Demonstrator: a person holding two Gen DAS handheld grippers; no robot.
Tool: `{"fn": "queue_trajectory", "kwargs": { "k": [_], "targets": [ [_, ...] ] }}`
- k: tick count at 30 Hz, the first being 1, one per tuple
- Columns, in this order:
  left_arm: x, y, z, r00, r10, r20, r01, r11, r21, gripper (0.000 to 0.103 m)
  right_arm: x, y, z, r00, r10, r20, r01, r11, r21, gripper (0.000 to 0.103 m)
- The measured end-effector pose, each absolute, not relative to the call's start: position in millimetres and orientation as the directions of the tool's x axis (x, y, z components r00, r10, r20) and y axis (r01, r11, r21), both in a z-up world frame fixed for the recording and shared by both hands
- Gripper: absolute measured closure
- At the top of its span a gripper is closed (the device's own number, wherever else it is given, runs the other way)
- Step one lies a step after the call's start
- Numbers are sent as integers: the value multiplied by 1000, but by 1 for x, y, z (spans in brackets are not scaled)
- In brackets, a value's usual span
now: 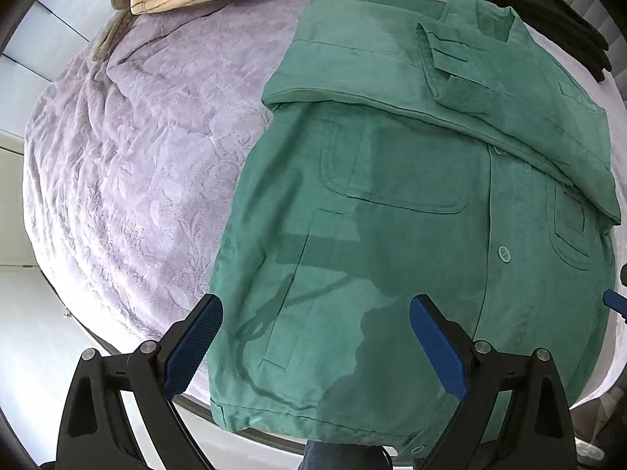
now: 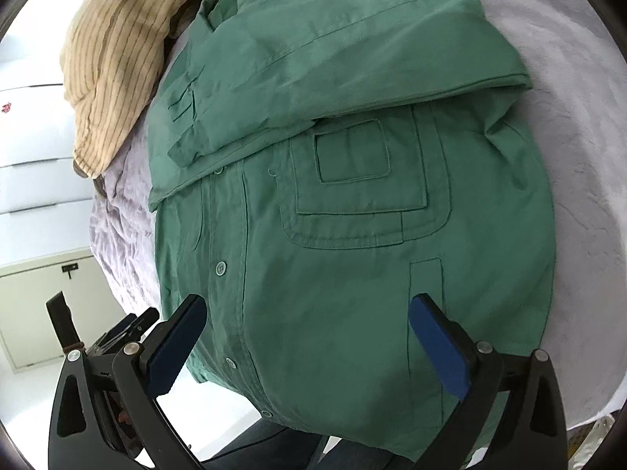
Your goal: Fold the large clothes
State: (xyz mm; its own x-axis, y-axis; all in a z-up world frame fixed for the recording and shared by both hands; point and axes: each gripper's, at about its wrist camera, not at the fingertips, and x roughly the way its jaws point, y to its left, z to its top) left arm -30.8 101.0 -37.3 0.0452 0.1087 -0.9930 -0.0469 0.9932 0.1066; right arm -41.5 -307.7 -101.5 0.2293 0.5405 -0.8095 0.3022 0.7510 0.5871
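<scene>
Green shirt [image 1: 392, 235] lies front-up on a lilac quilted bedspread [image 1: 129, 149], directly beneath and ahead of both hand-held grippers. Its button placket runs away from the grippers, with a pale button [image 1: 504, 253] visible about halfway along, and a large patch pocket [image 2: 364, 192] sits ahead of the right gripper's fingers. Both sleeves are folded in across the chest at the far end, forming a thick band [image 1: 431, 90] that crosses the body beyond the pockets, with a pleated cuff [image 2: 188, 133] lying on top. The near hem hangs over the edge of the bed just below the fingers. The left gripper [image 1: 315, 346] looks straight down on the shirt's edge nearest the open bedspread; its blue-padded jaws stand wide apart with nothing between them, clear of the fabric. The right gripper [image 2: 307, 346] is tilted down towards the placket side, its jaws spread to their widest, also holding nothing and not pressing on the cloth. Beyond the shirt's collar, at the far side of the bed, lies a cream striped garment [image 2: 113, 66], and next to it in the left wrist view a dark garment [image 1: 548, 19].
</scene>
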Motion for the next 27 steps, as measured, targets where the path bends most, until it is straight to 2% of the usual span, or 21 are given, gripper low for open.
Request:
{"fn": "queue_trajectory", "kwargs": {
  "k": [14,20,27],
  "targets": [
    [-55,135,-51,45,59,-997,60,996,62,6,-91,-298,-119,272,509,-817,457,679,575,0],
    [-76,163,-61,51,-12,-999,63,998,-9,6,-124,-302,-106,366,419,-831,431,715,550,0],
    [-104,193,-88,11,-46,-999,44,998,-46,6,-187,-337,-130,353,344,-870,540,684,489,0]
  ]
}}
